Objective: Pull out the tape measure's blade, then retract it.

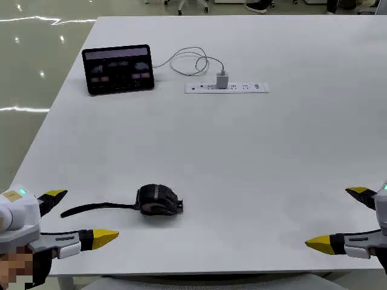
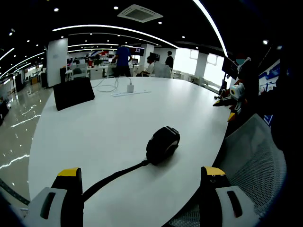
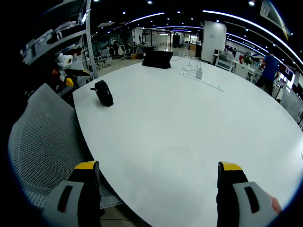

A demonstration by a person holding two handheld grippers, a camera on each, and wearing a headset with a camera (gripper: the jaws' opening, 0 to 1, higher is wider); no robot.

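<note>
L gripper (image 1: 84,214) is being held at near-left of scene, jaws standing spread wide, yellow tips pointing right. R gripper (image 1: 332,217) is being held at near-right, jaws also spread wide, yellow tips pointing left. Both grippers are facing each other, approx. level, well apart. In its own view, each gripper's jaws are rising parallel.
</note>
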